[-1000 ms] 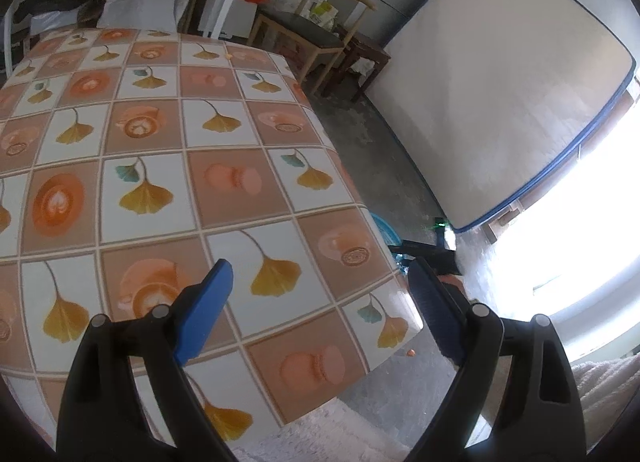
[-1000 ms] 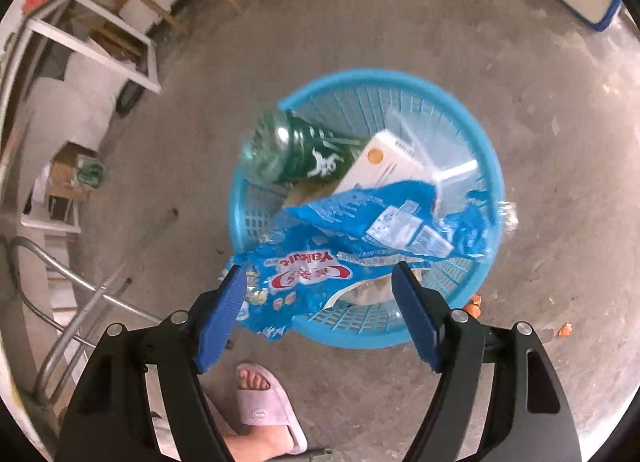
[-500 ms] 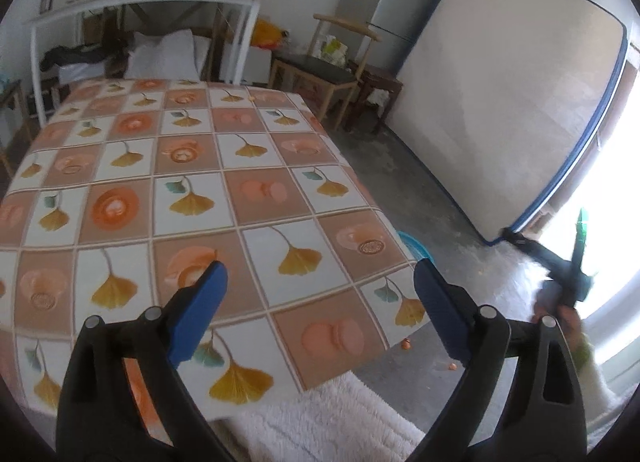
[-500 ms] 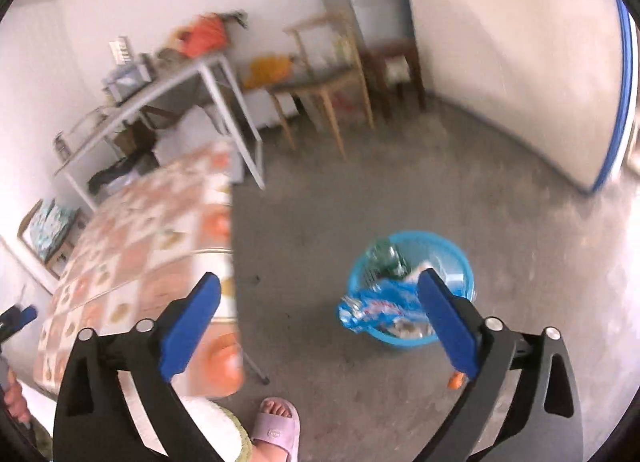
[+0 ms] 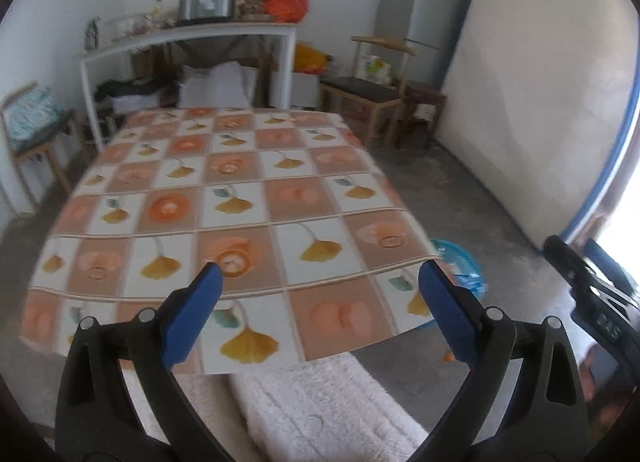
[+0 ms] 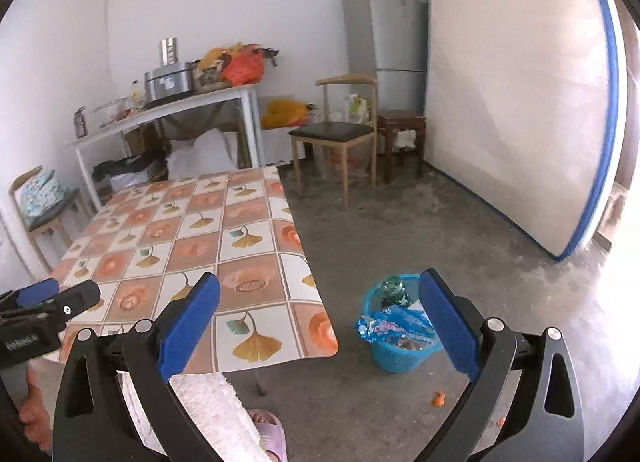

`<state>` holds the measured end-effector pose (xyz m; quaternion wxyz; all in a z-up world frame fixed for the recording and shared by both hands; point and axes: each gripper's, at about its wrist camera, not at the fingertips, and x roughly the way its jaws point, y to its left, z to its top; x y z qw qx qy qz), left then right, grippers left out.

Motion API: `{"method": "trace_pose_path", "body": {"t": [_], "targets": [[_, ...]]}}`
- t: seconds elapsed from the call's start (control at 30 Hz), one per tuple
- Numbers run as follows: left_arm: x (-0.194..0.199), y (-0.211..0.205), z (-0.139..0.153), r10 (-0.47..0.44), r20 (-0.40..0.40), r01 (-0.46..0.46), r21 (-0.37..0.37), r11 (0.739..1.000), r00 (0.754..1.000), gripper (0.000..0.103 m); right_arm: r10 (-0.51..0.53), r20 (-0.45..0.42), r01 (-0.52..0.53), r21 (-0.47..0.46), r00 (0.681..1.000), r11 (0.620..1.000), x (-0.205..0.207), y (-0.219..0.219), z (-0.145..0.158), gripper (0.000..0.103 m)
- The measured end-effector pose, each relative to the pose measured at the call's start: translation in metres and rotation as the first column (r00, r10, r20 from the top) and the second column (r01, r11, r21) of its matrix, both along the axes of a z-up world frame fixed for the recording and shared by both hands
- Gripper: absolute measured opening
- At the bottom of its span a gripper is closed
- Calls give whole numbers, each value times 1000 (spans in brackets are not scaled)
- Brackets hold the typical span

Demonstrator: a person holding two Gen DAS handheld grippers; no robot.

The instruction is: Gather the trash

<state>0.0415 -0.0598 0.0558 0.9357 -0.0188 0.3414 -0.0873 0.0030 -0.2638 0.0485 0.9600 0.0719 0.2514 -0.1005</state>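
- We see the blue basket (image 6: 394, 354) on the concrete floor (image 6: 460, 246), just beside the near right corner of the worktop (image 6: 188, 238); in the left wrist view only its rim (image 5: 464, 262) peeks past the worktop edge.
- Inside it: a green bottle (image 6: 394, 291) at the back, a crumpled blue wrapper (image 6: 394, 324) draped over the front rim, other bits under it too small to tell.
- Small orange scraps (image 6: 438, 399) lie on the floor near the basket, apart from it.
- Right claw (image 6: 320, 322): blue pads spread wide, nothing between them, raised over the worktop corner and floor w/ the basket seen between the fingers. Its jaws have just been opening.
- Left claw (image 5: 320, 310): also wide, empty, over the near edge of the worktop; its jaws have just been opening too.
- Each claw shows in the other's view: left one at the left edge (image 6: 44, 302), right one at the right edge (image 5: 588, 286).
- Worktop cloth is a checked ginkgo-leaf & cup print, bare.
- Below us: white fluffy fabric (image 5: 320, 410), a foot in a pink slipper (image 6: 270, 434).
- Bkgd: wooden chair (image 6: 336, 134), fridge (image 6: 386, 38), mattress (image 6: 516, 94) leaning on the wall, white side table (image 6: 168, 110) w/ a cooker and bags.
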Motion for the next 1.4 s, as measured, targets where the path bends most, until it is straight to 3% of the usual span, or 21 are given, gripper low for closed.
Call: {"method": "trace_pose_path", "body": {"t": [0.2,0.53,0.83,1.4], "targets": [[-2,-4,1,23,-11,-22,69,997,1000,95,-72,-28,72,-8,997,997,-7,9,-5,97],[-3,-27,-19,-18,-127,24,39,999,992,94,-129,-66,126,-53,989,991,-13,6,-11,97],[-2,-48,-23,-13,-118,29,138,990,993,95,-185,-136,184,-21,973,983,-10,-13,-25,97],[2,-53,-27,19,-146,8,178,984,989,94,-213,-190,208,-45,958,977,-15,-24,-37,97]]}}
